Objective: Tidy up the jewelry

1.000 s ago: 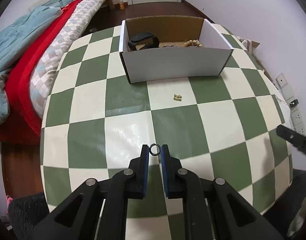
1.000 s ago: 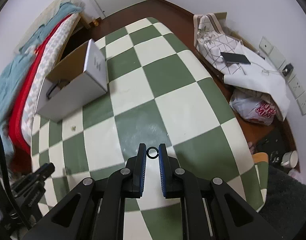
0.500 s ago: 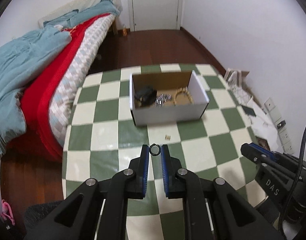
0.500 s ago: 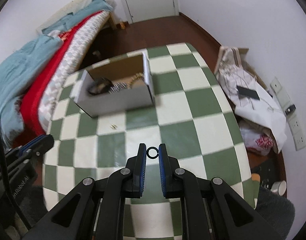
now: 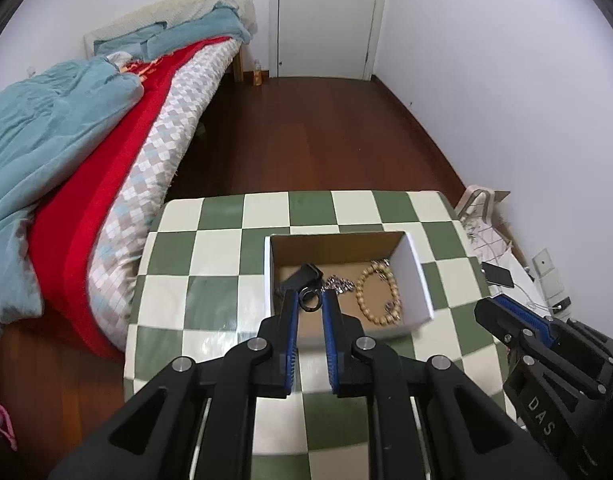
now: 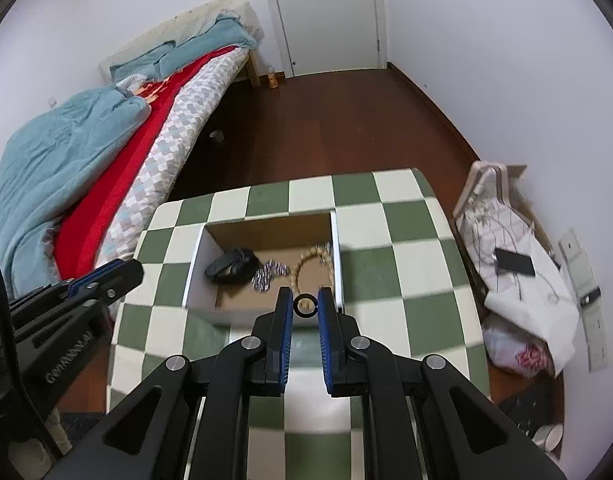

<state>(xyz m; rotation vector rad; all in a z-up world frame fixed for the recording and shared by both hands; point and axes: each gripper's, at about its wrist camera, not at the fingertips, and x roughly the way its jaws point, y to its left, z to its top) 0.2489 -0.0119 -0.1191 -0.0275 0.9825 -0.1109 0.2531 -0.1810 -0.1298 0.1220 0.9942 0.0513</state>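
Two grippers hang above a green-and-white checkered table [image 5: 210, 256], each pinching a small dark ring at its fingertips. Far to the left lies a bed [image 5: 106, 152] with a blue blanket and a red cover, running along the wall beside a dark wooden floor. Next comes the table's left edge, then an open cardboard box [image 5: 416, 280] with white outer walls, standing on the checks. Inside the box, from left to right, rest a black item [image 5: 304, 274], a heap of silver chain [image 5: 340, 283] and a beaded bracelet [image 5: 380, 294] of pale wood. The left gripper [image 5: 310, 300] has its blue-padded jaws narrowed on one ring [image 5: 310, 299], held over the box's near left part, above the black item. The right gripper [image 6: 305, 304] has its jaws narrowed on a second ring [image 6: 305, 305], held over the box's near right corner. Right of the table, on the floor by the wall, sits a white bag [image 6: 522, 276] with a dark phone [image 6: 514, 261] on top.
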